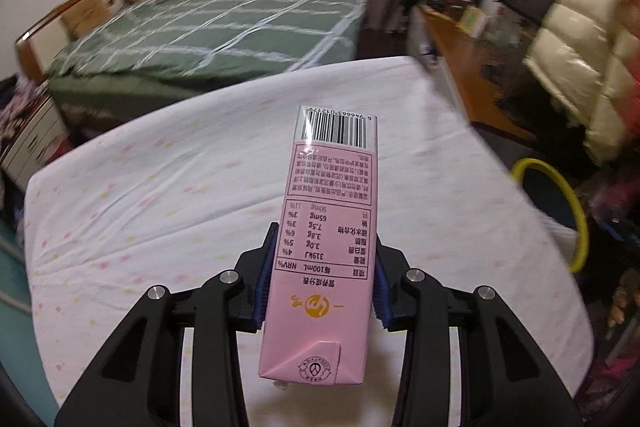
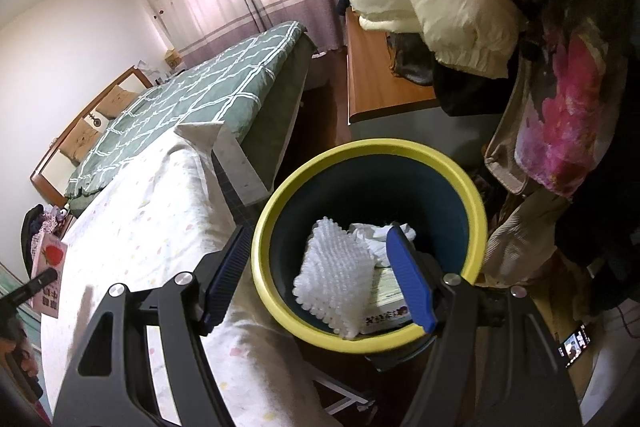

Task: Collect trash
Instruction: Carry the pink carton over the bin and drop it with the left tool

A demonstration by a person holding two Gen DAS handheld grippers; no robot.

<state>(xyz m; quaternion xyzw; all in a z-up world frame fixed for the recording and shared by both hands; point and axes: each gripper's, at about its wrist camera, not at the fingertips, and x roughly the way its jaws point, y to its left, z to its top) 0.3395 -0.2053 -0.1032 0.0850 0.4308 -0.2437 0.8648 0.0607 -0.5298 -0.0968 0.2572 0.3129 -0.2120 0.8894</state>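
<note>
Left gripper [image 1: 320, 277] clamps the carton [image 1: 326, 247], right gripper [image 2: 320, 275] gapes empty over the bin [image 2: 478, 203] – a loose grip could drop it short

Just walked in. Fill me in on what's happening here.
A person is collecting trash with two handheld grippers. The left gripper is clamped on a pink drink carton above the white-sheeted table. The right gripper hangs open over the yellow-rimmed dark blue bin, which holds white foam wrap and crumpled tissue.
</note>
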